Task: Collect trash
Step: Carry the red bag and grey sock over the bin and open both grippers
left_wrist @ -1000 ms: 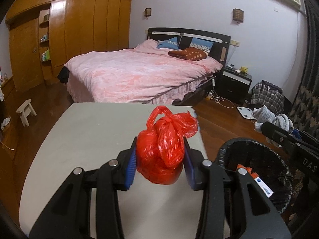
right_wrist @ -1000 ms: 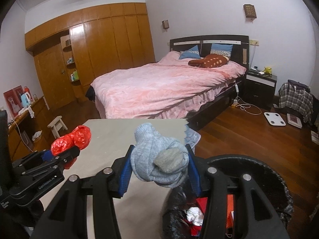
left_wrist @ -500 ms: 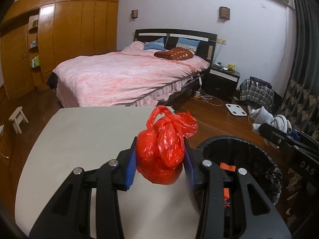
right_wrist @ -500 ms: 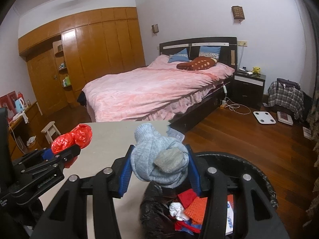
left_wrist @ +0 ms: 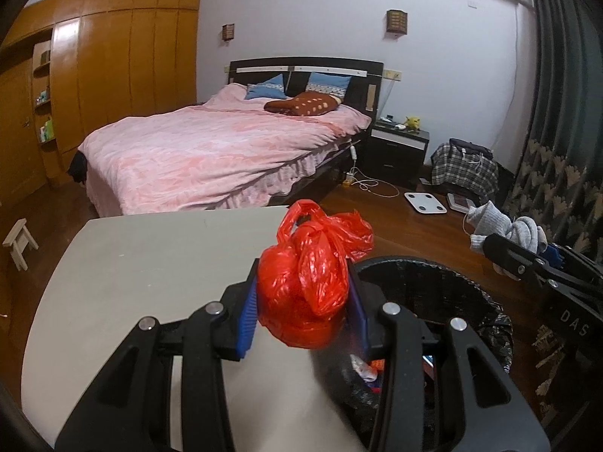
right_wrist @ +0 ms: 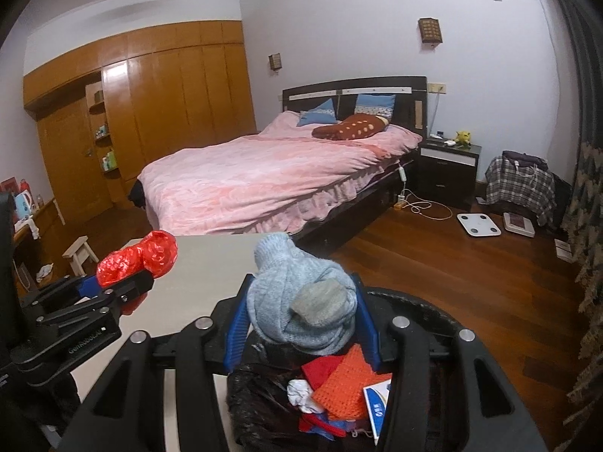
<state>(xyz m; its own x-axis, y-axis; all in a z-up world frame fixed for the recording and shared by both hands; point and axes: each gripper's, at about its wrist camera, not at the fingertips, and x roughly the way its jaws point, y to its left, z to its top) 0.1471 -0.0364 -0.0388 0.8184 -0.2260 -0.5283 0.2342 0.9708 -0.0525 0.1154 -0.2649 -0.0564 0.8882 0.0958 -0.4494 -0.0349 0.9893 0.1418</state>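
My left gripper (left_wrist: pixel 301 301) is shut on a knotted red plastic bag (left_wrist: pixel 309 282), held above the grey table's right edge beside the black bin (left_wrist: pixel 444 293). My right gripper (right_wrist: pixel 301 312) is shut on a balled grey-blue sock (right_wrist: pixel 297 301), held over the bin (right_wrist: pixel 433 309), which holds red and orange cloth, crumpled paper and a card. The left gripper with the red bag (right_wrist: pixel 139 260) shows at the left of the right wrist view. The right gripper with the sock (left_wrist: pixel 505 226) shows at the right of the left wrist view.
The grey table (left_wrist: pixel 150 263) stands left of the bin. Beyond it are a pink bed (left_wrist: pixel 226 150), a nightstand (left_wrist: pixel 399 150), a scale (left_wrist: pixel 426 202) on the wood floor, a plaid bag (left_wrist: pixel 463 169), a curtain at right and a small stool (left_wrist: pixel 19 243) at left.
Both grippers have moved right toward the bin with their loads. The sock now hangs over the bin's open mouth; the red bag has reached the bin's left rim.
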